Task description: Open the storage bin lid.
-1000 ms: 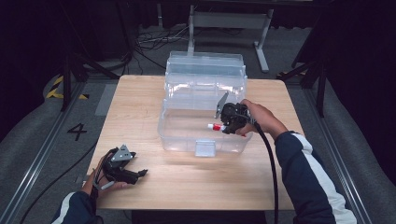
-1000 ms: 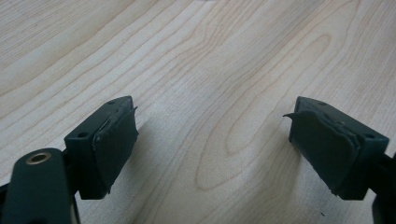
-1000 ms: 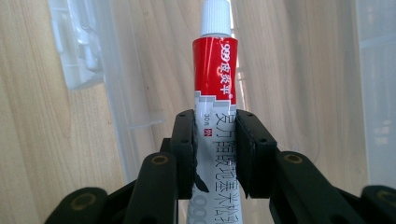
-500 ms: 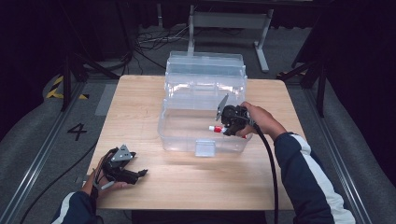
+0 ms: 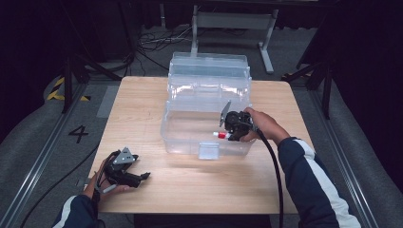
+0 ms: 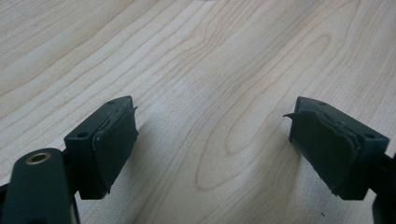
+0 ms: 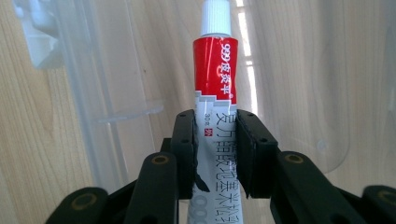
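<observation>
A red and white tube (image 7: 216, 100) with a white cap is clamped between the jaws of my right gripper (image 7: 215, 140), which is shut on it. In the high view the right gripper (image 5: 229, 130) holds the tube (image 5: 220, 135) over the front right part of a clear plastic box (image 5: 185, 128), cap pointing left. The box's lid (image 5: 209, 71) is folded back behind it. My left gripper (image 5: 142, 176) rests low at the table's front left, open, with bare wood between its pads (image 6: 114, 140).
The wooden table (image 5: 142, 104) has dark floor, cables and a metal stand behind it. A white latch (image 5: 208, 150) sits on the box's front wall. A cable (image 5: 273, 166) trails from the right gripper along the sleeve.
The right gripper with the tube has shifted slightly over the box. The left hand has stayed put.
</observation>
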The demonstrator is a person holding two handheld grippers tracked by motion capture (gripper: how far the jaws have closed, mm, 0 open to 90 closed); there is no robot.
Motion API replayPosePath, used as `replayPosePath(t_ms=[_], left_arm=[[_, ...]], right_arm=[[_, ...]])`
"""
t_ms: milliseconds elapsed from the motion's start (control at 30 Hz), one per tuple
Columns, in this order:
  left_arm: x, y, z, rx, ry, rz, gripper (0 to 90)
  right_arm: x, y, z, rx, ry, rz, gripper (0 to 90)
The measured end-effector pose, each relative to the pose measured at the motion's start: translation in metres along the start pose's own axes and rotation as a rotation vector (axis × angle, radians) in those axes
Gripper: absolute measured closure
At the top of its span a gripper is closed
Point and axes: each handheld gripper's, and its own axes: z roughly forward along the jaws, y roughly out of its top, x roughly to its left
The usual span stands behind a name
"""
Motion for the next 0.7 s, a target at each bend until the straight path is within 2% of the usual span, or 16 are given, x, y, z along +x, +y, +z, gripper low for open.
replayPosePath(t_ms=[233,700], left_arm=[[0.0001,0.0,0.0,0.0,0.0,0.001,15.2],[0.0,0.0,0.0001,0.0,-0.001,0.0,15.2]], right_arm=[[-0.0004,0.0009,0.0026,0.004,0.007,-0.001,70.8],[-0.0068,-0.0006,0.0097,0.0,0.019,0.028,70.6]])
